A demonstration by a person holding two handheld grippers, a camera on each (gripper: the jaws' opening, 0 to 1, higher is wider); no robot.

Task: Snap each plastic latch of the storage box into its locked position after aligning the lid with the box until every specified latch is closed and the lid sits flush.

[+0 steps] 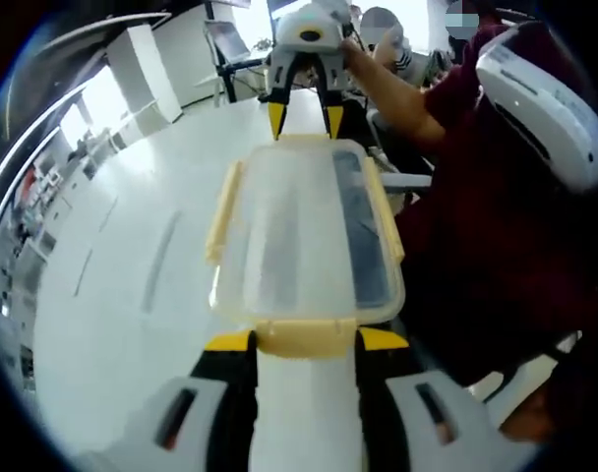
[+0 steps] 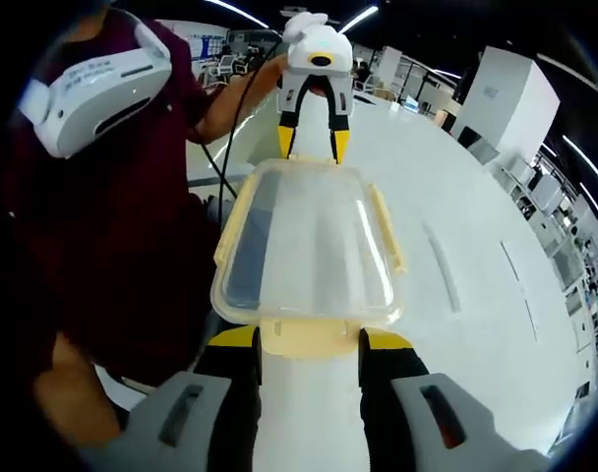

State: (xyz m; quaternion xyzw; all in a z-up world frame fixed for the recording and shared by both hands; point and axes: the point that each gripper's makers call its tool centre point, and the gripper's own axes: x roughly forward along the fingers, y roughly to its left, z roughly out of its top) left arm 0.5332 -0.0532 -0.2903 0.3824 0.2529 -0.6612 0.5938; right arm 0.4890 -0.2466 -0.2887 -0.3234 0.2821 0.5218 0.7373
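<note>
A clear storage box (image 1: 299,236) with a clear lid and yellow latches lies on the white table (image 1: 132,275), between my two grippers. My left gripper (image 1: 306,341) is open, with its yellow tips on either side of the near end latch (image 1: 304,336). At the box's far end my right gripper (image 1: 305,120) stands open, tips down at the rim. In the right gripper view the box (image 2: 304,241) runs away from my right gripper (image 2: 310,339), which flanks its own end latch (image 2: 309,336). The left gripper (image 2: 312,143) is at the far end. The yellow side latches (image 1: 223,211) stick outward.
A person in a dark red top (image 1: 476,226) stands close beside the table, with a white headset (image 2: 97,88) on. Bare white tabletop (image 2: 476,285) spreads out on the box's other side. Desks and shelving (image 2: 506,98) stand further off.
</note>
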